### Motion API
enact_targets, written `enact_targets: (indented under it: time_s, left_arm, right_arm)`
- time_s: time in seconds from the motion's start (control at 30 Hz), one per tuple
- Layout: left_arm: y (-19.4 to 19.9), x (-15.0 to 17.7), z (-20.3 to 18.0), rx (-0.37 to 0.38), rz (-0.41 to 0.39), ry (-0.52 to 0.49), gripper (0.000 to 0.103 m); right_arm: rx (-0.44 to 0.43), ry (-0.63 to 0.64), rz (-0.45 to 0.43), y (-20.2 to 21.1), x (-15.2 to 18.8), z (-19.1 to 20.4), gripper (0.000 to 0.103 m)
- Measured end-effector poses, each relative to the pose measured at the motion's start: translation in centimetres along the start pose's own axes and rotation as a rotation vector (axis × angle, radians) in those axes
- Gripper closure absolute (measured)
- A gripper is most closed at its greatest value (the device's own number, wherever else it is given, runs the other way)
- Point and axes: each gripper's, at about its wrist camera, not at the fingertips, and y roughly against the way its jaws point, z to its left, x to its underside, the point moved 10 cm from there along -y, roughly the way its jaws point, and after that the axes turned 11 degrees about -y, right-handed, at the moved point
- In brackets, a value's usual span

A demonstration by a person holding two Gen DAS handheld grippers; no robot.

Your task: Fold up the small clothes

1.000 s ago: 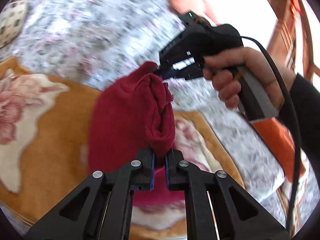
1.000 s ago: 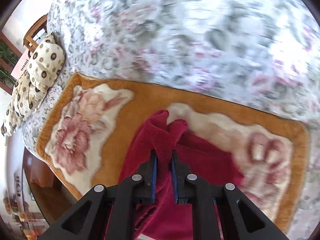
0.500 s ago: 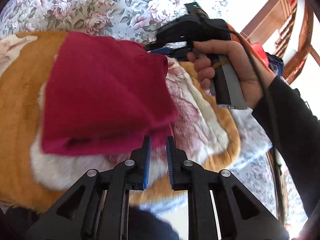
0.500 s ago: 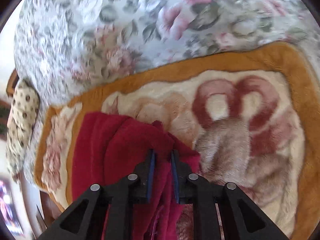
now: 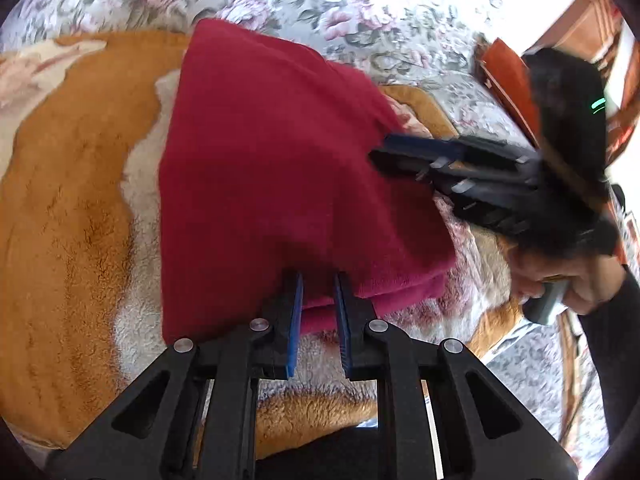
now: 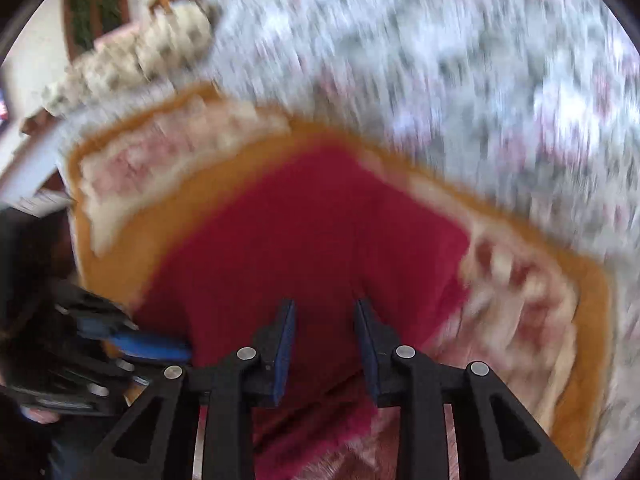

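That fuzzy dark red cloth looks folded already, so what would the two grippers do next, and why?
Probably let go and back away. The dark red fleece cloth lies doubled on the orange floral blanket. The right gripper has just been opening; the left gripper straddles the near edge.

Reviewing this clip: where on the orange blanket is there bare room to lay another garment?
Bare orange blanket lies left of the folded red cloth, out to its floral edge. The cloth's near and right sides are crowded by the left gripper and right gripper.
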Motion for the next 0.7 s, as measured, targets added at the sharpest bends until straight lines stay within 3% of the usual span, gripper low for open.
enact_targets:
  time_s: [0.1, 0.17, 0.23, 0.27, 0.3, 0.37, 0.43, 0.53, 0.6, 0.7]
  left_arm:
    - [1.6, -1.4, -0.1, 0.019, -0.021, 0.0, 0.089]
    - [3.2, -3.2, 0.3, 0.023, -0.078, 0.006, 0.088]
    - [4.5, -5.0, 1.4, 0.016, -0.131, 0.021, 0.073]
    - [4.9, -5.9, 2.4, -0.004, -0.159, 0.032, 0.055]
    - [5.1, -6.9, 3.5, -0.039, -0.187, 0.052, 0.045]
    - [4.7, -8.4, 5.6, -0.062, -0.224, 0.112, 0.043]
    - [3.3, -8.8, 7.2, -0.04, -0.215, 0.173, 0.043]
    - [0.0, -8.6, 8.3, -0.007, -0.151, 0.21, 0.043]
    - [-1.3, -8.6, 8.9, 0.012, -0.152, 0.233, 0.036]
    - [-1.5, -8.4, 9.7, 0.063, -0.158, 0.284, 0.035]
  right_arm:
    - [-0.043, -0.064, -0.068, 1.3, 0.2, -0.5, 0.075]
    - [-0.089, -0.136, -0.104, 3.0, -0.4, -0.8, 0.074]
    - [-0.113, -0.247, -0.185, 5.2, -1.1, -2.1, 0.061]
    - [-0.119, -0.328, -0.225, 6.0, -1.1, -3.3, 0.047]
    - [-0.117, -0.407, -0.247, 6.3, -1.0, -4.4, 0.039]
    - [-0.123, -0.581, -0.231, 5.5, 0.3, -6.7, 0.039]
    - [-0.204, -0.726, -0.171, 3.4, 1.7, -7.1, 0.039]
    - [-0.314, -0.827, -0.132, 0.8, 2.4, -6.6, 0.039]
    - [-0.371, -0.884, -0.128, -0.6, 2.5, -6.6, 0.039]
    - [-0.438, -0.882, -0.132, -1.5, 2.3, -6.2, 0.042]
